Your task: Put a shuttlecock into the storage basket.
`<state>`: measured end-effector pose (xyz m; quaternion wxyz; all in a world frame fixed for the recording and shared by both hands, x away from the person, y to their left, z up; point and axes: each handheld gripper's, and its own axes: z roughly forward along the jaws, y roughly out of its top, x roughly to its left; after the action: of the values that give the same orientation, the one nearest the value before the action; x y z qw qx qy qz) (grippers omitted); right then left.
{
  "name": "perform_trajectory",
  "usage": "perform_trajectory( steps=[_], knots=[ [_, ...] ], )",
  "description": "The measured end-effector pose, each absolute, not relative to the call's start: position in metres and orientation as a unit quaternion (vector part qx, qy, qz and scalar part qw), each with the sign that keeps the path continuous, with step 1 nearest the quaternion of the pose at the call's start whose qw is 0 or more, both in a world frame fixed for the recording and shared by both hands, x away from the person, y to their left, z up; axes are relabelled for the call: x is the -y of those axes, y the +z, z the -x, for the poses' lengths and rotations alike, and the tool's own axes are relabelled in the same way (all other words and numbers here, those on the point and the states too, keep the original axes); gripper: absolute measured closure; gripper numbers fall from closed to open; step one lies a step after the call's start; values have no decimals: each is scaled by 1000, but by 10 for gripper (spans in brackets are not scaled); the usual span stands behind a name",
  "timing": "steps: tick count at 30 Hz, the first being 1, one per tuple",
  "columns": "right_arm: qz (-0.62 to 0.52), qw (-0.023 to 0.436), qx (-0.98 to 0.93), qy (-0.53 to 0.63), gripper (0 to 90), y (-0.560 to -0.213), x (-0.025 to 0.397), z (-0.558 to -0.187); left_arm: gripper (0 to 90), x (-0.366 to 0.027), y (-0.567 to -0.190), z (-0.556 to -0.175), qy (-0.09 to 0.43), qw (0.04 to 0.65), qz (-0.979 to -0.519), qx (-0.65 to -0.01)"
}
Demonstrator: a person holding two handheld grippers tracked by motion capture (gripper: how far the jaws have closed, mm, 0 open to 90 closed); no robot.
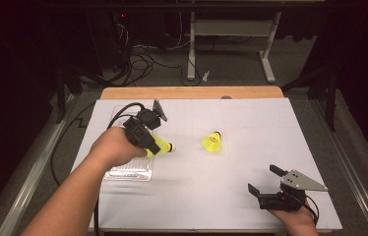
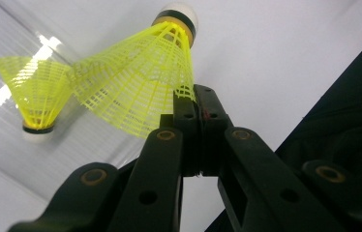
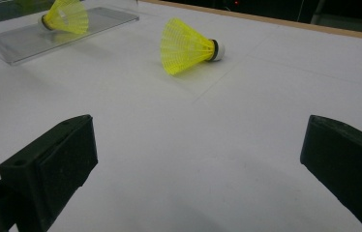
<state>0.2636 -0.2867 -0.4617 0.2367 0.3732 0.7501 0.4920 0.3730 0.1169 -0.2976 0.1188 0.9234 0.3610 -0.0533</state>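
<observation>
My left gripper (image 1: 152, 145) (image 2: 198, 104) is shut on the skirt edge of a yellow shuttlecock (image 1: 164, 146) (image 2: 140, 79), holding it over the right edge of a clear tray (image 1: 128, 171). Its white cork points right in the high view. A second yellow shuttlecock (image 2: 34, 92) (image 3: 66, 16) rests in the tray (image 3: 34, 41). A third one (image 1: 212, 141) (image 3: 186, 45) lies on its side on the white sheet at mid-table. My right gripper (image 1: 262, 178) (image 3: 198, 159) stands open near the front right, with nothing between its jaws.
The white sheet (image 1: 251, 132) covers the table, with a wooden edge (image 1: 192, 92) at the back. A black cable (image 1: 118, 115) trails from the left gripper across the tray's far side. Beyond the table are a dark floor, cables and a desk frame (image 1: 231, 29).
</observation>
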Motion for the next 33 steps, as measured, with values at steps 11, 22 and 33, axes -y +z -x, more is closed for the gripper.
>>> perform_trajectory(
  steps=[11,22,33],
  knots=[
    [-373,235,-751,492,5,-462,287,-264,897,-144,-293,-378,-43,120,-911,-391],
    [-372,234,-752,492,5,-462,287,-264,896,-165,-294,-381,-36,117,-900,-417],
    [-372,233,-753,491,6,-462,287,-264,896,-184,-301,-384,-30,107,-890,-441]
  ],
)
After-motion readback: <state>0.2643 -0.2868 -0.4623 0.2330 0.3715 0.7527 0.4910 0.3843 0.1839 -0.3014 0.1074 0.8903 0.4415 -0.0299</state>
